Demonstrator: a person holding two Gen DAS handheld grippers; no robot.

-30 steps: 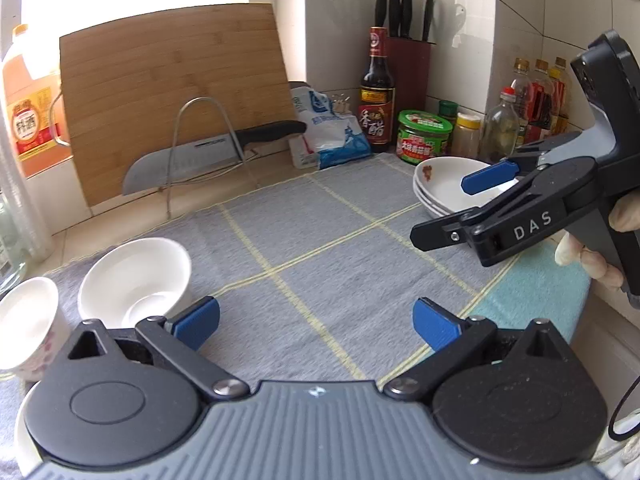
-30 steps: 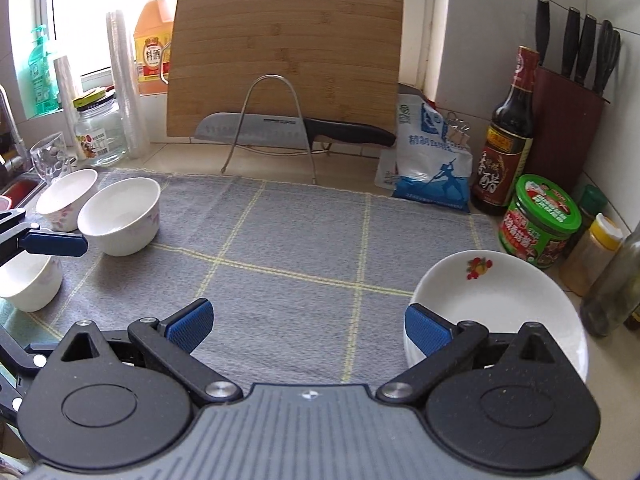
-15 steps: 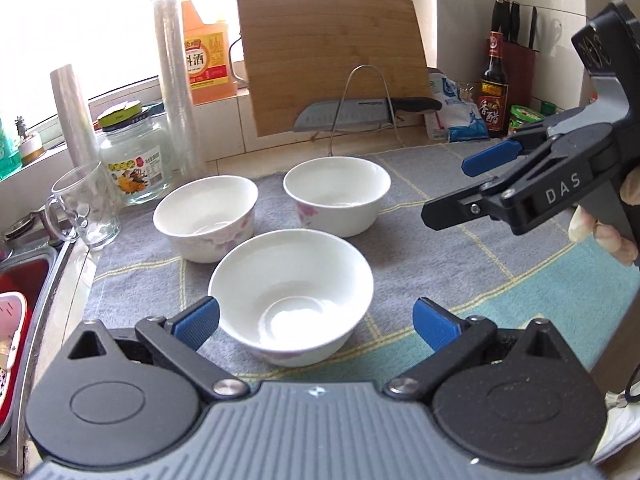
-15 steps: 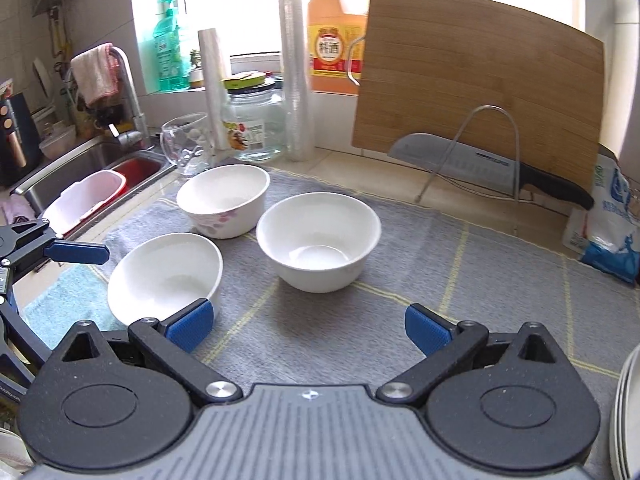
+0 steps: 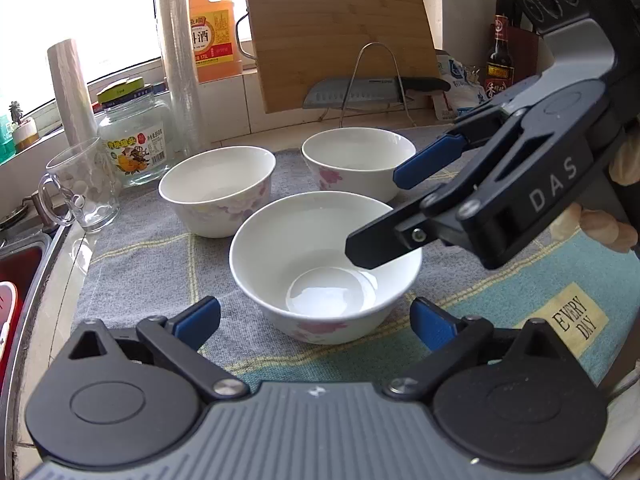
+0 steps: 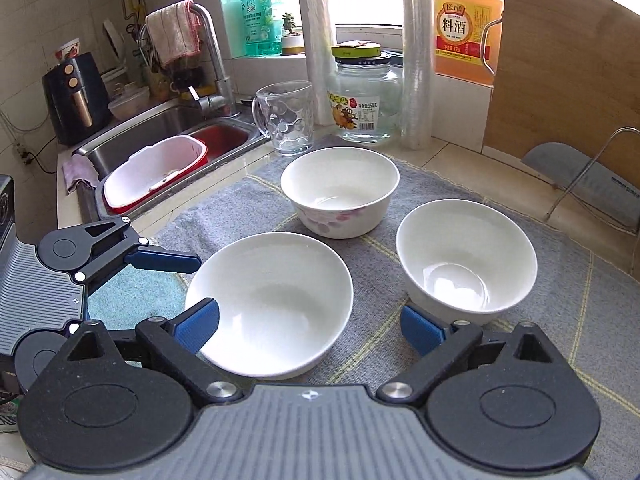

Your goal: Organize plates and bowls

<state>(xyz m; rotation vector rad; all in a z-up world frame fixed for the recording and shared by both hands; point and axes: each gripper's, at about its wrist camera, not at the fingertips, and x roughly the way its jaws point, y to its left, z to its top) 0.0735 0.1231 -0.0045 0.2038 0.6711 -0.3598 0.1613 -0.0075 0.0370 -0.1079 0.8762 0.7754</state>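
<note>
Both grippers closing, nothing gripped: left gripper point(image 5: 316, 320) and right gripper point(image 6: 310, 324) crowd the near bowl point(image 5: 320, 268) (could collide, tipping it).

Three white bowls point(image 6: 270, 300) (pink flowers outside) stand upright, empty, clustered apart.

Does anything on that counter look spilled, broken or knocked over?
Nothing stands out. All three white bowls, near, right and far, stand upright and apart on the grey mat, with no spills or chips visible.
</note>
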